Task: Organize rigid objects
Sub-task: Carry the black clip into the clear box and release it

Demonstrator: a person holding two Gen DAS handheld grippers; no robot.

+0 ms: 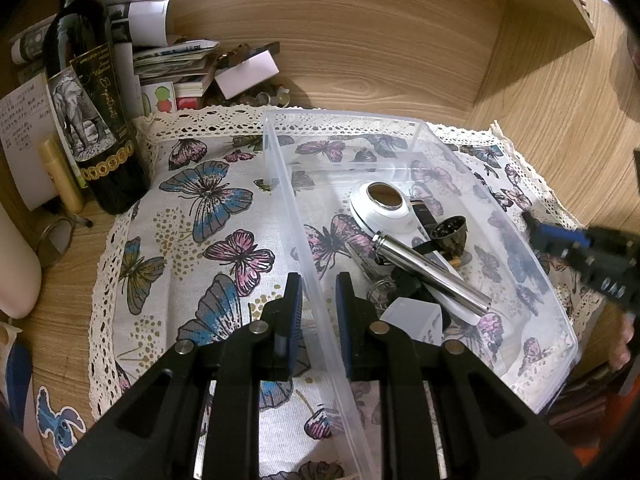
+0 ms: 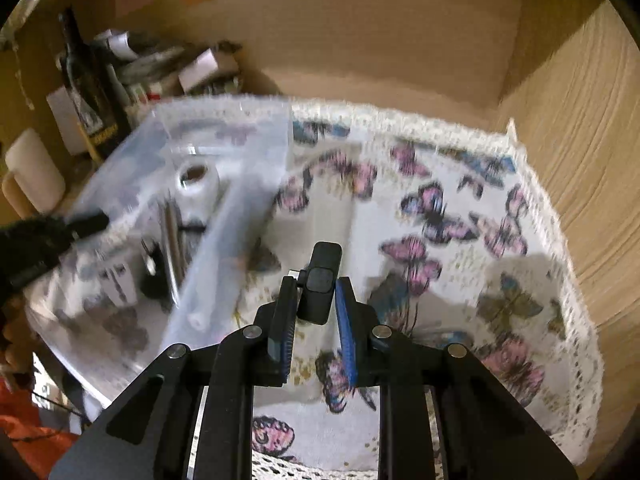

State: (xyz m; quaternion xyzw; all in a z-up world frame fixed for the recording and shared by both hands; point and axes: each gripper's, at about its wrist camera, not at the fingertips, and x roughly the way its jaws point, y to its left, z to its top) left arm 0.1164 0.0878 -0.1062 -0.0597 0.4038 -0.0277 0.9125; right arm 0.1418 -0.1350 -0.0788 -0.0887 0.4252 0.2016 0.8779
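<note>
A clear plastic bin [image 1: 304,248] stands on the butterfly cloth [image 1: 208,208]. It holds a white tape roll [image 1: 384,208], a metal tube [image 1: 432,276], a black funnel-shaped piece [image 1: 450,234], a white cube [image 1: 412,316] and other dark small parts. My left gripper [image 1: 318,300] straddles the bin's left wall, its jaws a little apart with the wall between them. My right gripper [image 2: 318,300] is shut on a small black rectangular device [image 2: 320,284], held above the cloth just right of the bin [image 2: 224,216]. The right gripper also shows blurred at the right of the left wrist view [image 1: 580,252].
A dark wine bottle [image 1: 92,120] stands at the back left beside a gold stick [image 1: 60,176] and a pile of papers and boxes [image 1: 180,64]. Wooden walls [image 1: 540,100] close the back and right. A white cup [image 2: 32,168] sits left of the bin.
</note>
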